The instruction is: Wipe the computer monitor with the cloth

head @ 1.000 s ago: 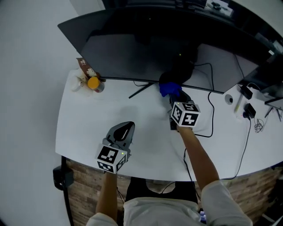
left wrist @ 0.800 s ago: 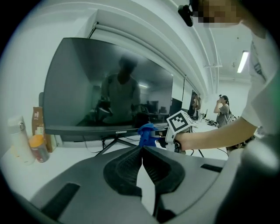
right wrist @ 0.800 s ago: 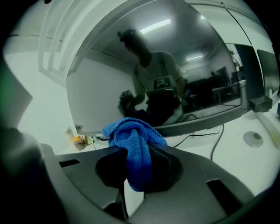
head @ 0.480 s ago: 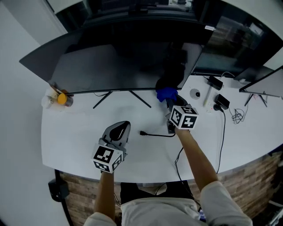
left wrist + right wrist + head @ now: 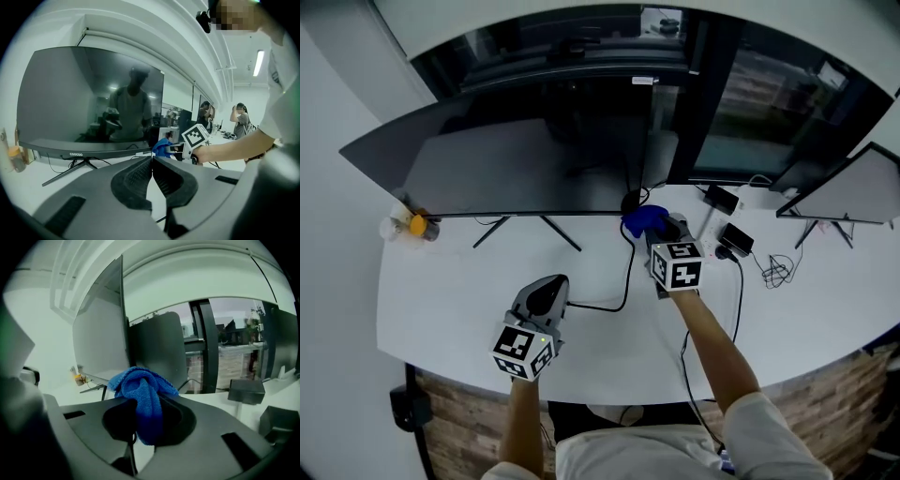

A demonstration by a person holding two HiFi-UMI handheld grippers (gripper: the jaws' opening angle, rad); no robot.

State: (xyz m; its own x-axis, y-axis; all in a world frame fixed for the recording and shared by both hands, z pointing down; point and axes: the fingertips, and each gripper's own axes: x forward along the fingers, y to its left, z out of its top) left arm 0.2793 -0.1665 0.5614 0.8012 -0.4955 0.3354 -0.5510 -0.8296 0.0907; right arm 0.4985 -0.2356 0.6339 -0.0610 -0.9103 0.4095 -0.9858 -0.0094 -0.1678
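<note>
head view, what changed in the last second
The right claw, shut on the blue cloth, slid rightward along the monitor's lower edge to its right corner. The left claw stayed shut and empty over the table.

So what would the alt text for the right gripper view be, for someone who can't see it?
A bunched blue cloth is pinched between the dark jaws of the right gripper, held up close to the side edge of a large dark monitor. Both are above a white desk, with a window beyond.
</note>
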